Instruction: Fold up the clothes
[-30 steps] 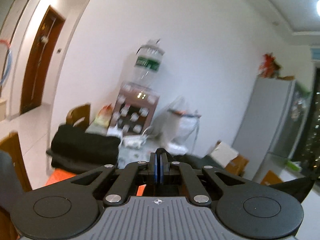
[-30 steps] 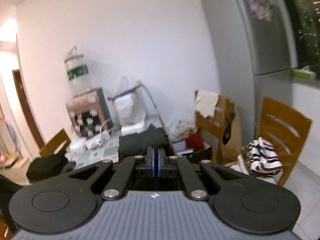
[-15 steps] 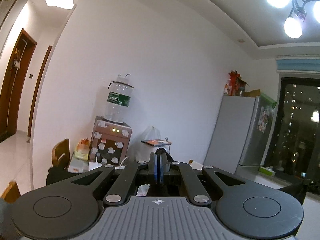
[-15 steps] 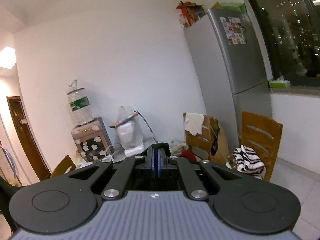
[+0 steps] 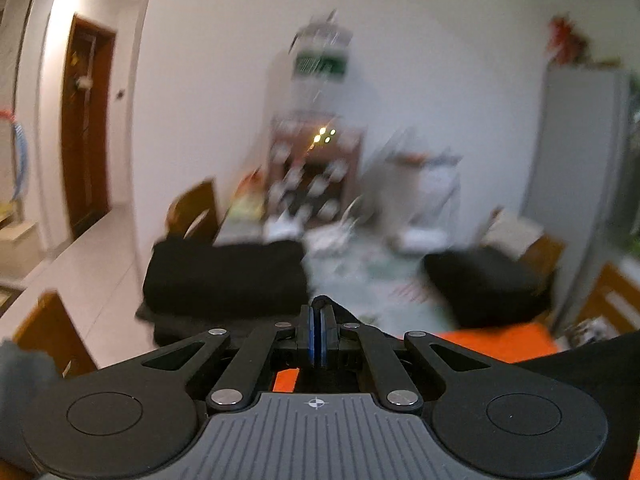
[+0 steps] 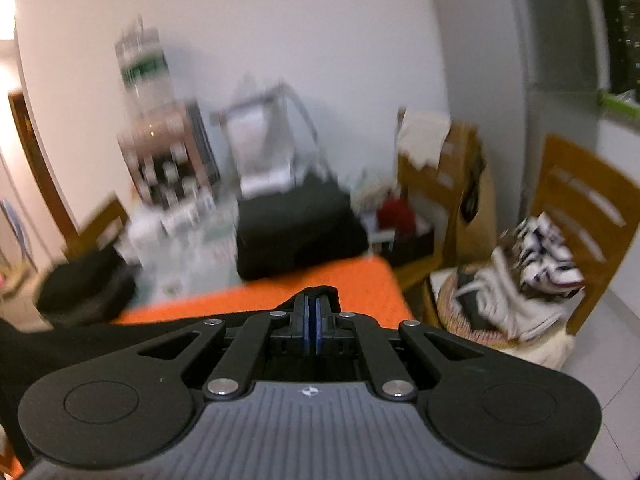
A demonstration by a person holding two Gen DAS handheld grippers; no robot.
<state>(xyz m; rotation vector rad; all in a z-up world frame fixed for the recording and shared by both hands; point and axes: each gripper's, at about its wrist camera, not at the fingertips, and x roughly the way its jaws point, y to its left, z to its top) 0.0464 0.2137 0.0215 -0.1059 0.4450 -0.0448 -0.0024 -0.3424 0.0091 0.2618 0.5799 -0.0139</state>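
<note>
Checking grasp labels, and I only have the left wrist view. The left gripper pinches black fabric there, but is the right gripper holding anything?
Observer: Yes. In the right wrist view the right gripper is shut on a fold of the black garment, which pokes out past its tips.
Operator: Any more clothes on that side?
Observer: A heap of clothes with a striped piece on top sits on a wooden chair, to the right of the orange mat.
</note>
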